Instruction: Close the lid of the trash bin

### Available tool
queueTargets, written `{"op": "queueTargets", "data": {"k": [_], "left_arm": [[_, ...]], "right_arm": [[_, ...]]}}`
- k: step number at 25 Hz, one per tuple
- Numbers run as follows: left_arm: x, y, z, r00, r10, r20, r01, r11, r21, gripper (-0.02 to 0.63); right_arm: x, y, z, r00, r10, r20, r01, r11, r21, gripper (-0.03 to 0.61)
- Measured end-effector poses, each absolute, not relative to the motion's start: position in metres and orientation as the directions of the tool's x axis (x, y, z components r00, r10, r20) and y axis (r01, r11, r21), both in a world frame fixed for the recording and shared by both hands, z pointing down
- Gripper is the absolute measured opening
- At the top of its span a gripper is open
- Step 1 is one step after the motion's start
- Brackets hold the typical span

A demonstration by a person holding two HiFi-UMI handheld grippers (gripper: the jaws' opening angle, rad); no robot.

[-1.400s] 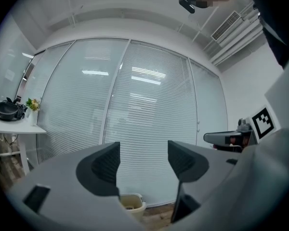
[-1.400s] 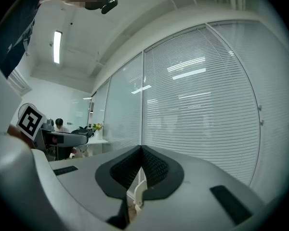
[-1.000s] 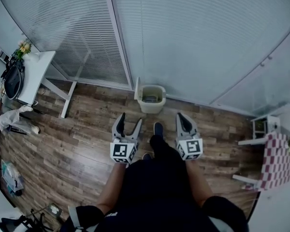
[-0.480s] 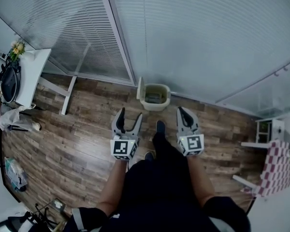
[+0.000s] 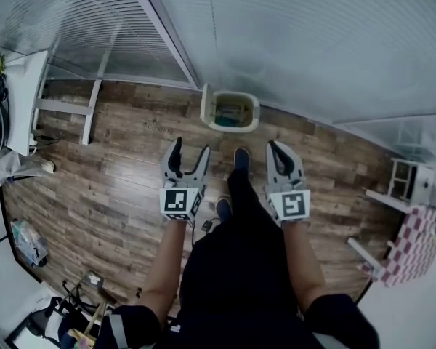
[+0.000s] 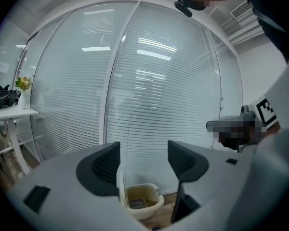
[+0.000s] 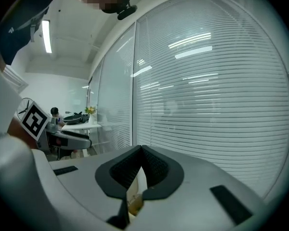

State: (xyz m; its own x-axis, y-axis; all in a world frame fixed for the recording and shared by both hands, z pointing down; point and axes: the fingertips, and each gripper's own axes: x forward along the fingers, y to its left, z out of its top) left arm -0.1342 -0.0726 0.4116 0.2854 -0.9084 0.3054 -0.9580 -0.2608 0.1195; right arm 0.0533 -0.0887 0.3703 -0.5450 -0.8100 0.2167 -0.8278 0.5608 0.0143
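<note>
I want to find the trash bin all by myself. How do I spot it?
Look along the big glass wall with blinds, down where it meets the wooden floor. The small cream trash bin stands there alone, its lid flipped up on one side.

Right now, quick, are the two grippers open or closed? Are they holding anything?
Left gripper: open, holding nothing.
Right gripper: closed, holding nothing.

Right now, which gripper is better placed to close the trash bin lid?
Probably left. The lid stands up left of the bin, nearer the left gripper, whose jaws are apart; the right gripper is shut.
</note>
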Motion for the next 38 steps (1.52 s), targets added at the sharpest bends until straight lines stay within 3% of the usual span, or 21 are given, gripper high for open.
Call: {"op": "queueTargets", "data": {"k": [13, 27, 38], "left_arm": [[-0.125, -0.152, 0.523, 0.300, -0.863, 0.407, -0.954, -0.280, 0.109, 0.285], [-0.155, -0.191, 0.659, 0.228, -0.815, 0.532, -0.973, -0.168, 0.159, 0.285], [-0.161, -0.211, 0.697, 0.229, -0.807, 0.544, -0.973, -0.177, 0.147, 0.284]], "right_arm": [[0.037, -0.162, 0.462, -0.588, -0.765, 0.264, -0.801, 0.597, -0.053, 0.003], [0.040, -0.185, 0.567, -0.578, -0.734, 0.357, -0.810, 0.570, -0.138, 0.005], [0.037, -0.192, 0.608, -0.583, -0.709, 0.397, -0.804, 0.575, -0.153, 0.004]]}}
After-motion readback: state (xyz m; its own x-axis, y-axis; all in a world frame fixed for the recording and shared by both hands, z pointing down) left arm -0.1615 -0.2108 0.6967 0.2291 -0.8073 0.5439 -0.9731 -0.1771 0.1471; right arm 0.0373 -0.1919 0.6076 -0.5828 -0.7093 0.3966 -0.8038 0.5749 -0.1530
